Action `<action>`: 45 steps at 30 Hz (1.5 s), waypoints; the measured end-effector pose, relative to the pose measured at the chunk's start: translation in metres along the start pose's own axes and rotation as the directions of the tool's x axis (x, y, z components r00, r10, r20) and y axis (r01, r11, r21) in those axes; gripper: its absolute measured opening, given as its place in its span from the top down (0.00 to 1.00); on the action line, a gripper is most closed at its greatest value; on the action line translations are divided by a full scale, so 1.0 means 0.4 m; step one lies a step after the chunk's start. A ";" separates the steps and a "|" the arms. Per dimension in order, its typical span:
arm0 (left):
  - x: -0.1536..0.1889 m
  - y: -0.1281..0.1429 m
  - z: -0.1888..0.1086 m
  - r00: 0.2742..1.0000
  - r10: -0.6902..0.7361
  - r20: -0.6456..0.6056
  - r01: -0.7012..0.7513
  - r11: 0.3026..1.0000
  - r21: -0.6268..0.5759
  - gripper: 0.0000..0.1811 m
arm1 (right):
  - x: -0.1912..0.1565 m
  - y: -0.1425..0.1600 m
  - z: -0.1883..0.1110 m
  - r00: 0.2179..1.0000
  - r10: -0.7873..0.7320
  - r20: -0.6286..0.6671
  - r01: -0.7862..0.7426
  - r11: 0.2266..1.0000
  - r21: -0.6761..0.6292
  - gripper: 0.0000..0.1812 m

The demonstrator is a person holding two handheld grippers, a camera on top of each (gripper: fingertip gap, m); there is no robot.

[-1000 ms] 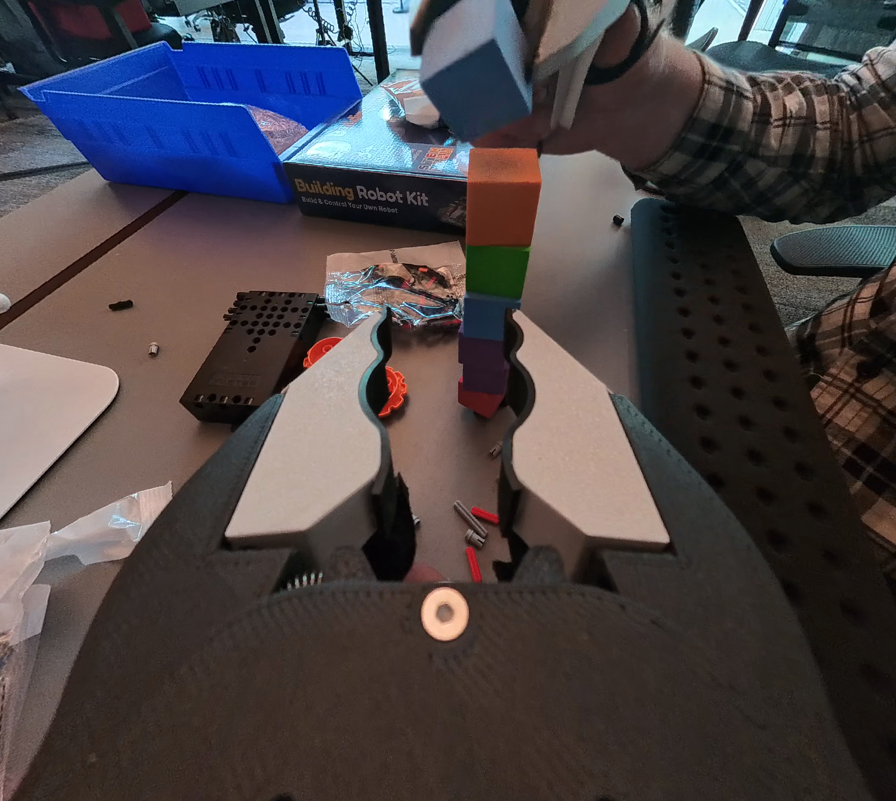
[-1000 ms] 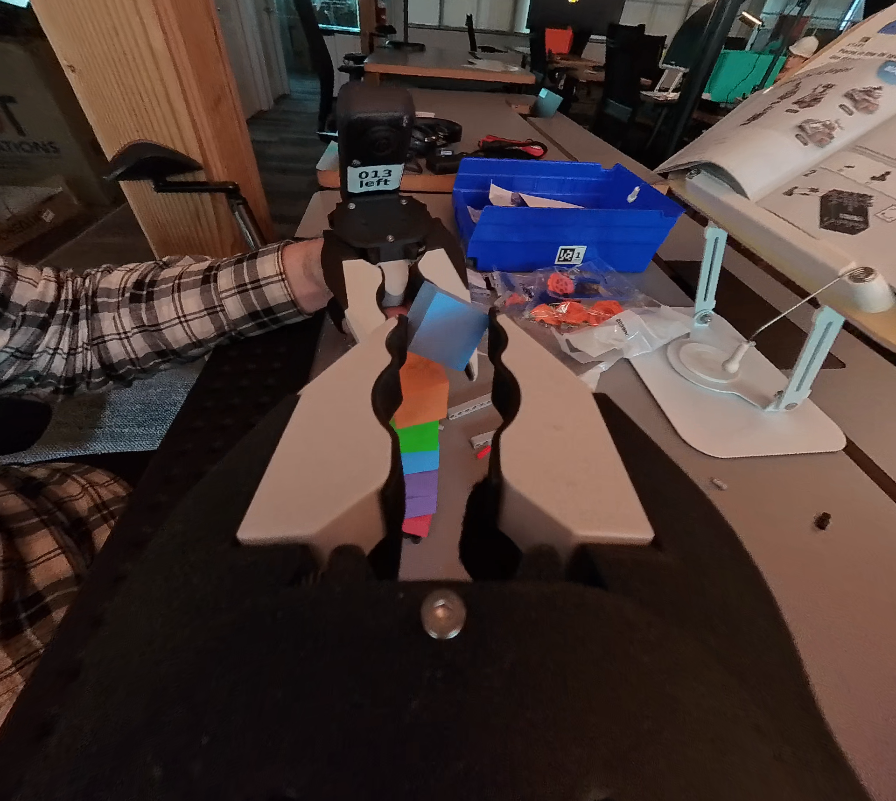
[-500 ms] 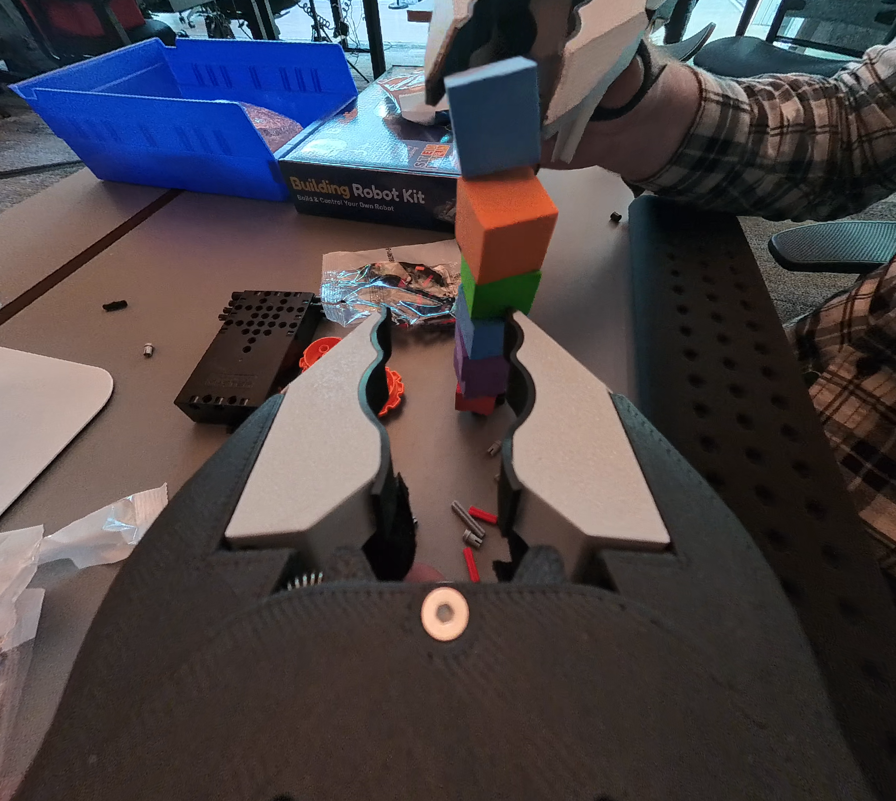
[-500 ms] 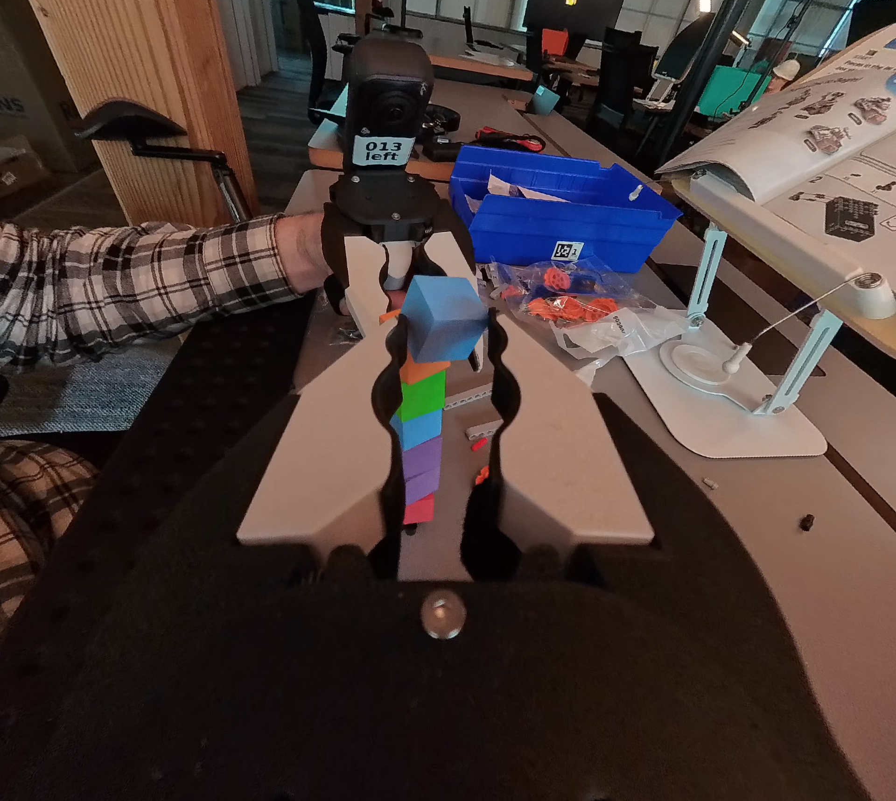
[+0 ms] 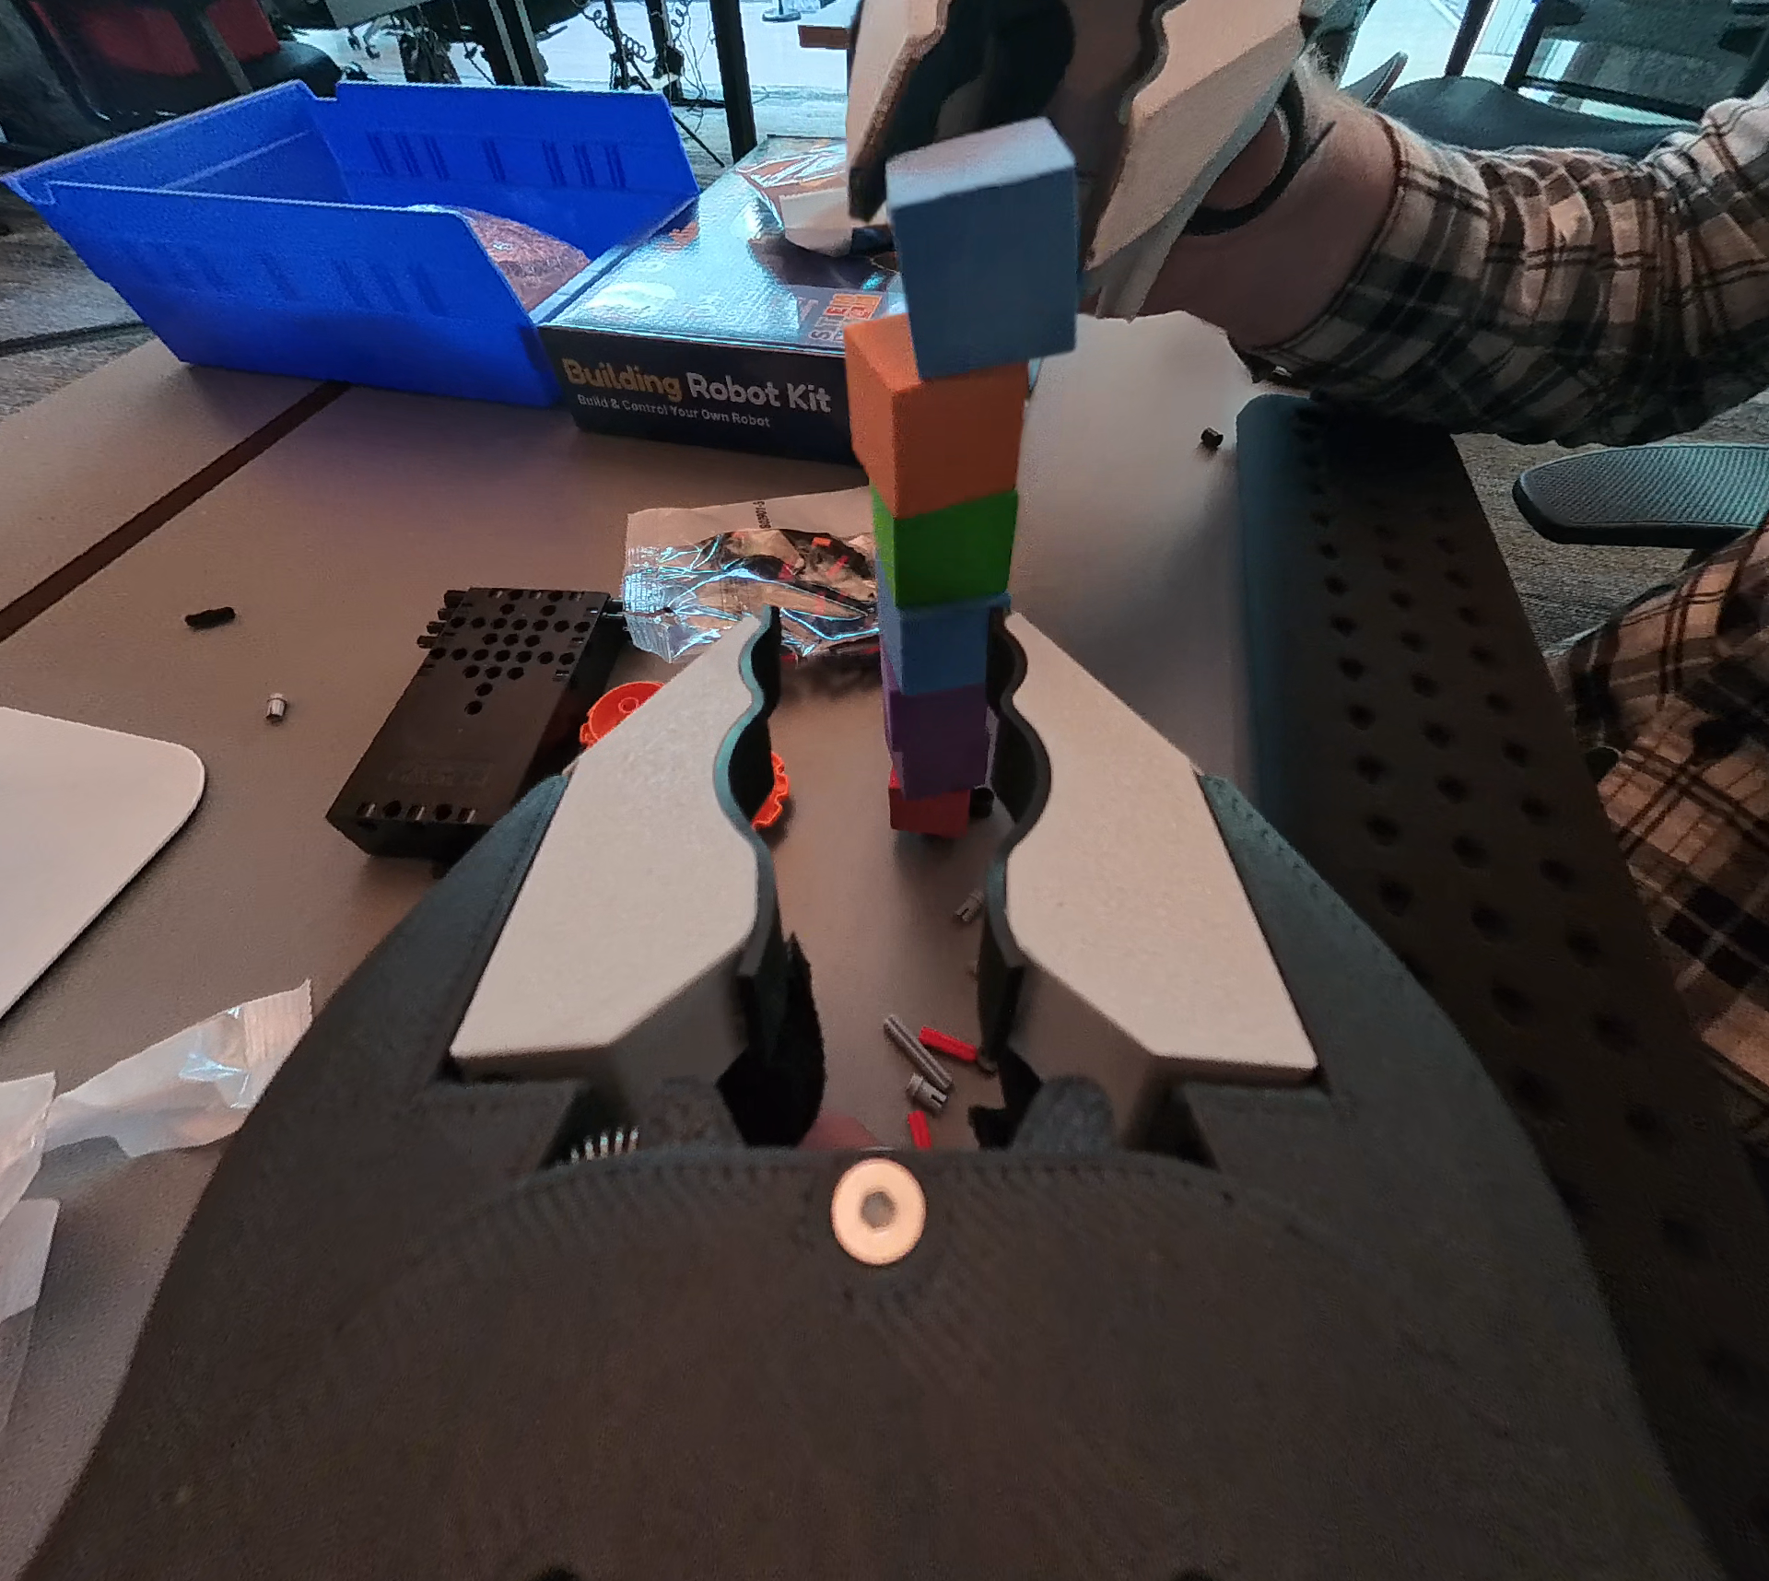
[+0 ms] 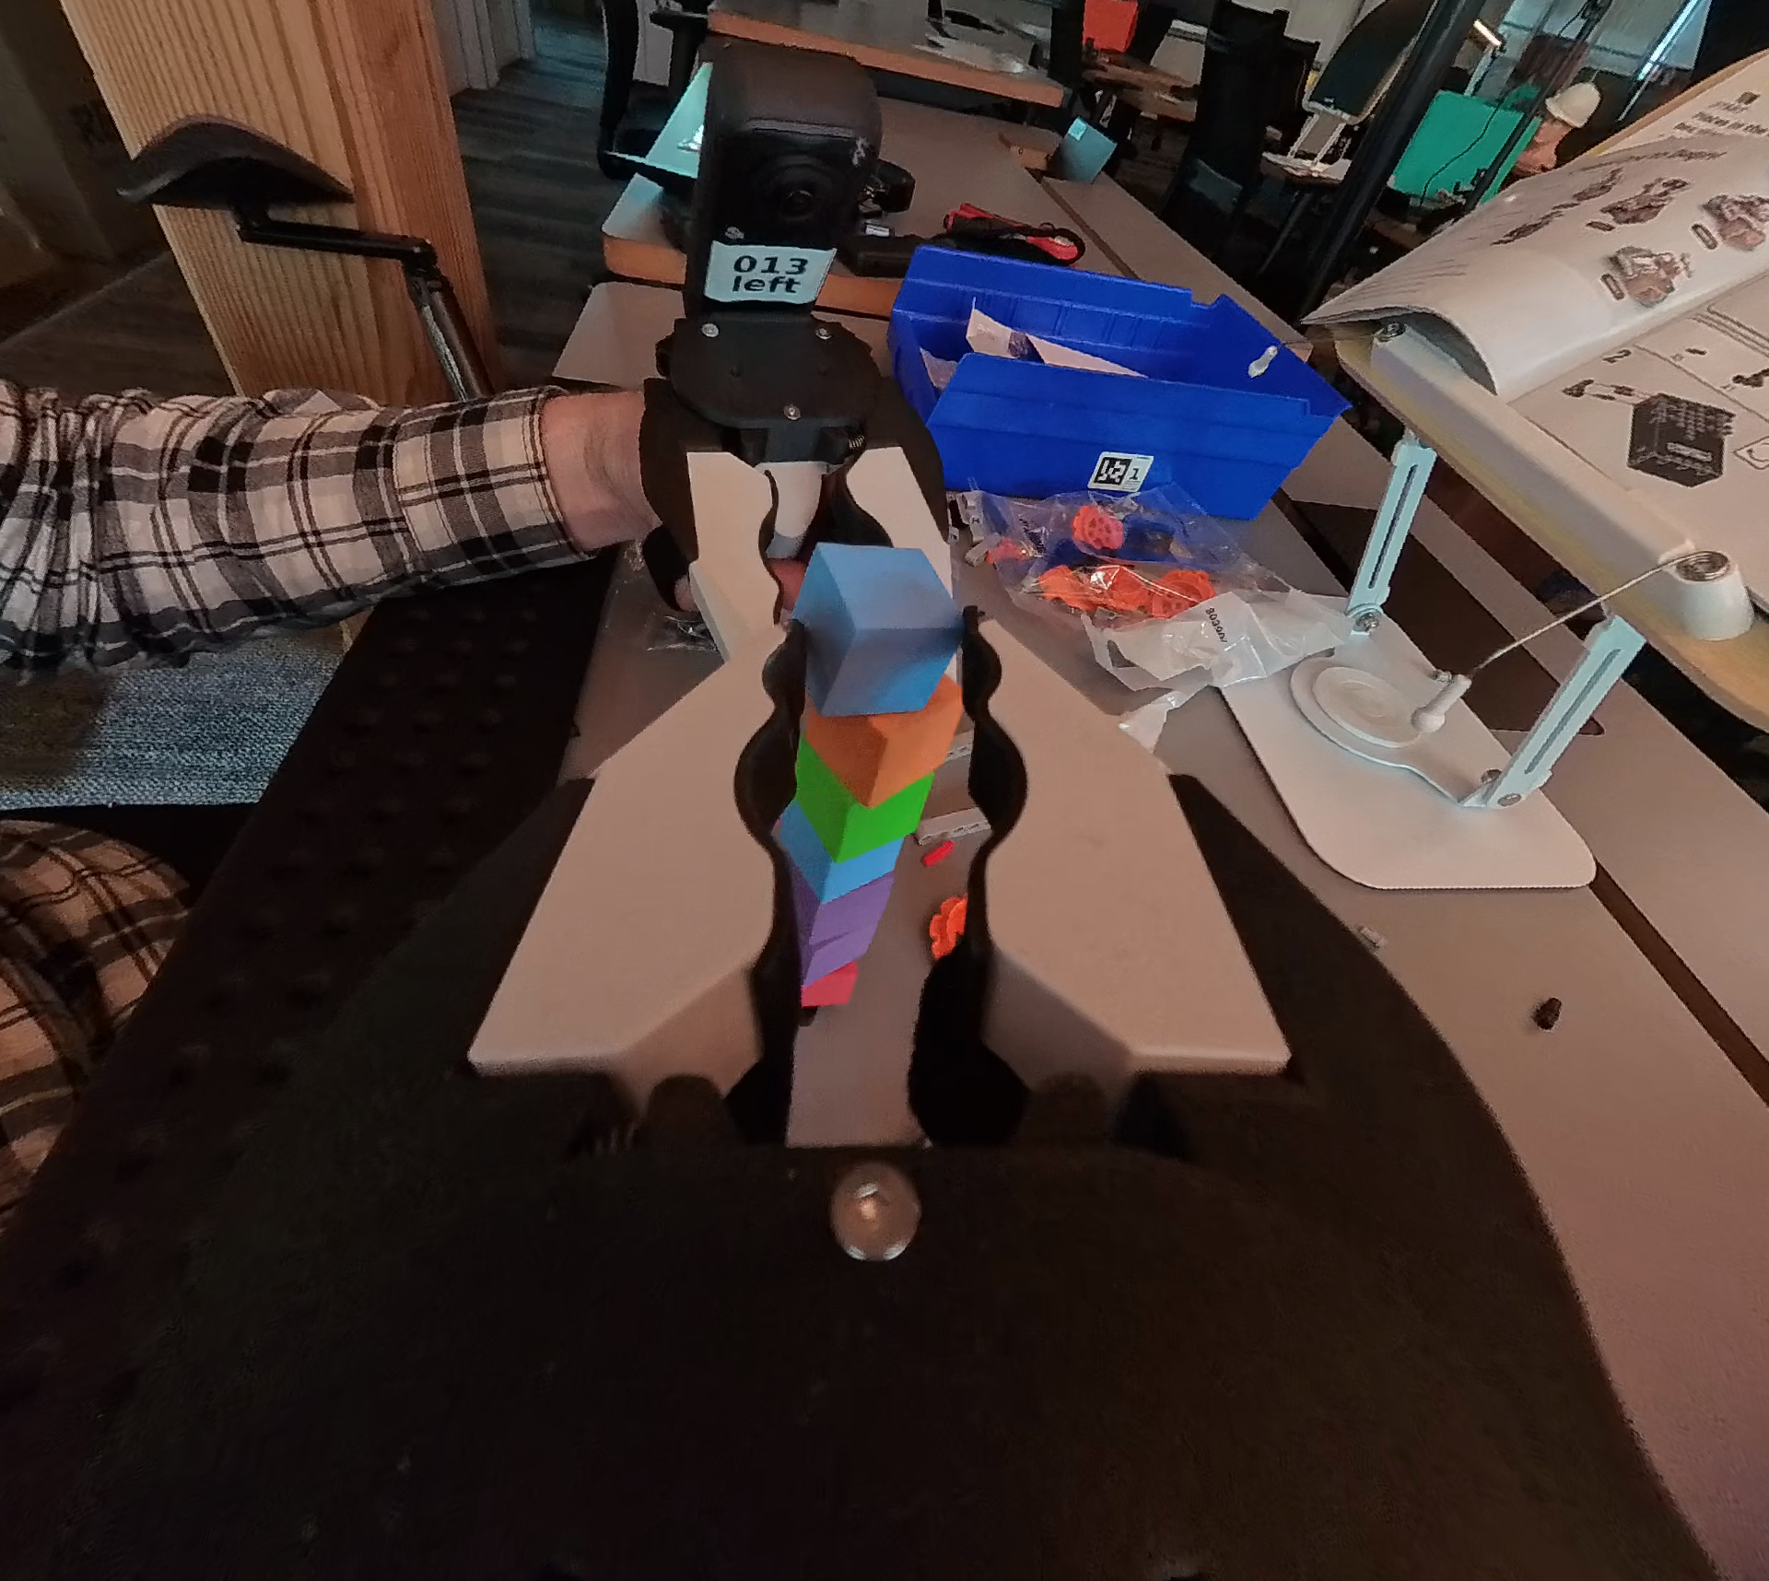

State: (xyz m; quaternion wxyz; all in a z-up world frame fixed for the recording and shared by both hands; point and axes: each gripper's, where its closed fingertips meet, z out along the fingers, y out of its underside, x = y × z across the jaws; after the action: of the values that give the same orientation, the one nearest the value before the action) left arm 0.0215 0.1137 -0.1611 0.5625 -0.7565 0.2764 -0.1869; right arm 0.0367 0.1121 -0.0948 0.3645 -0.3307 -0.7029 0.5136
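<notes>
A tower of cubes [image 5: 943, 626] stands on the grey table: red at the bottom, then purple, blue, green and orange [image 5: 933, 415]. My right gripper [image 5: 981, 233] comes in from the far side and is shut on a top blue cube [image 5: 986, 252], which rests a little askew on the orange cube. In the right wrist view the blue cube [image 6: 876, 645] sits between my right gripper's [image 6: 876, 635] tips, above the twisted tower [image 6: 852, 817]. My left gripper [image 5: 881, 635] is open and empty, its right finger close beside the tower's lower cubes. It also shows behind the tower [image 6: 814, 568].
A blue bin [image 5: 287, 271] and a dark boxed kit [image 5: 708, 348] stand at the back. A black perforated block [image 5: 479, 712], a foil bag [image 5: 747, 578] and small pins [image 5: 919, 1056] lie near the tower. A black perforated mat [image 5: 1388, 674] lies right. A white booklet stand [image 6: 1436, 769] stands nearby. The gap from one gripper's tips to the other's is roughly 7 cm. The black perforated block [image 5: 479, 712] lies around 15 cm away from my left fingertips.
My right gripper has lowered the blue cube from above the tower onto the orange cube. The upper cubes have shifted slightly. My left gripper has stayed nearly still.
</notes>
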 end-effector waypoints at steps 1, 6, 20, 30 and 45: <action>0.000 0.001 0.001 1.000 0.001 0.001 -0.001 1.000 -0.003 0.77 | 0.000 0.002 0.001 1.000 -0.002 -0.003 0.002 1.000 -0.002 0.83; -0.003 0.003 0.002 1.000 -0.003 0.006 0.003 1.000 -0.006 0.77 | 0.008 0.004 -0.002 1.000 0.001 -0.022 -0.001 1.000 -0.004 0.83; 0.003 0.000 0.009 1.000 0.003 -0.002 -0.003 1.000 -0.002 0.77 | 0.010 0.005 -0.005 1.000 0.014 -0.024 -0.014 1.000 -0.004 0.83; 0.013 0.010 0.025 1.000 0.002 -0.022 -0.003 1.000 -0.022 0.77 | 0.011 0.004 -0.007 0.999 0.042 -0.012 -0.042 0.999 -0.001 0.83; 0.015 0.021 0.031 0.999 -0.005 -0.034 0.004 0.999 -0.039 0.78 | 0.027 0.000 -0.015 0.997 0.072 -0.016 -0.072 0.997 0.014 0.83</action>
State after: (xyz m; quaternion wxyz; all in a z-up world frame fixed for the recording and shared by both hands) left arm 0.0320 0.1175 -0.1728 0.5425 -0.7646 0.2876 -0.1957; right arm 0.0362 0.1237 -0.0916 0.3535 -0.3577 -0.6841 0.5283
